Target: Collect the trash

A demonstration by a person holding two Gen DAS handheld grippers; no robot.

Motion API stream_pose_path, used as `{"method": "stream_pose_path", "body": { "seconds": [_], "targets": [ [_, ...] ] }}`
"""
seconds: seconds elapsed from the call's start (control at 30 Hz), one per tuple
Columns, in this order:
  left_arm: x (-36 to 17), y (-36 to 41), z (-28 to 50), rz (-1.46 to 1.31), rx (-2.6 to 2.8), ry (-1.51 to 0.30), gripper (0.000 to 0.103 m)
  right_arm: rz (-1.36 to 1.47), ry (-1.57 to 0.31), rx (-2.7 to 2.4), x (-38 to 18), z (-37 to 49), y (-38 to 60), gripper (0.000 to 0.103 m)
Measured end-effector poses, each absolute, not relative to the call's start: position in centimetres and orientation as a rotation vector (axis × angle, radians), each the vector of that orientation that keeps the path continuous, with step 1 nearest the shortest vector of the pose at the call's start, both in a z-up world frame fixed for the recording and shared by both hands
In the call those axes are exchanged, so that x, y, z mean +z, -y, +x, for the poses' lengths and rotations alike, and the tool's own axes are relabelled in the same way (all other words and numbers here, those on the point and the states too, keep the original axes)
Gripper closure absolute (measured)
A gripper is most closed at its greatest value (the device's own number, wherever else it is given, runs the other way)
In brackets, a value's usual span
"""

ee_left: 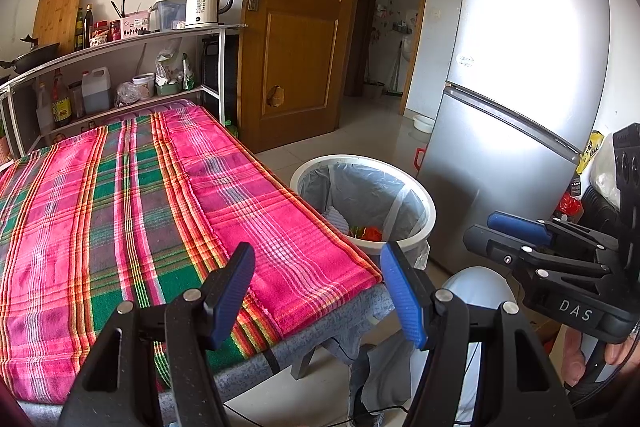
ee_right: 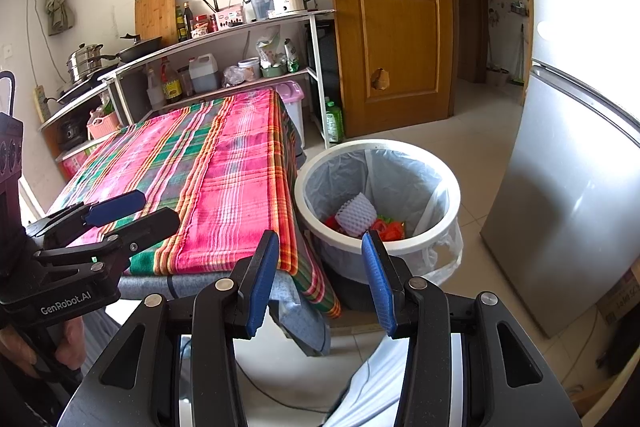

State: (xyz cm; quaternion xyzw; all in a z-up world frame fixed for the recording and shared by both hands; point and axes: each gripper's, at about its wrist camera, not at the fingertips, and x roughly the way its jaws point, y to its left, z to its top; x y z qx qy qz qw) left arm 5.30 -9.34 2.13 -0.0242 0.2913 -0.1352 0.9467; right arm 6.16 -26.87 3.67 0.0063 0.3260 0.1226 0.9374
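Observation:
A white trash bin (ee_left: 425, 199) (ee_right: 454, 183) with a grey liner stands on the floor beside the table's right edge. Inside it lie a white foam net (ee_right: 356, 214) (ee_left: 339, 219) and red and green wrappers (ee_right: 391, 230) (ee_left: 370, 233). The table carries a pink and green plaid cloth (ee_left: 140, 207) (ee_right: 224, 187) with nothing lying on it. My left gripper (ee_left: 318, 297) (ee_right: 160, 209) hovers over the table's near right corner, open and empty. My right gripper (ee_right: 320, 283) (ee_left: 480, 229) is held just this side of the bin, its jaws apart with nothing between them.
A silver fridge (ee_left: 520, 87) (ee_right: 568, 207) rises to the right of the bin. Behind the table are a shelf rack (ee_left: 132, 43) with a kettle (ee_left: 206, 1), bottles and pans, and a wooden door (ee_left: 304, 27). A person's trouser leg (ee_right: 380, 379) and a cable lie below my grippers.

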Motion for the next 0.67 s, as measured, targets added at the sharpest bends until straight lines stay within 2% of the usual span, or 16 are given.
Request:
{"method": "stream_pose_path", "body": {
  "seconds": [0.67],
  "targets": [
    [2.0, 9.54, 5.18, -0.043, -0.291, -0.597, 0.036, 0.012, -0.667, 0.25, 3.67, 6.18, 26.93, 0.059]
  ]
}}
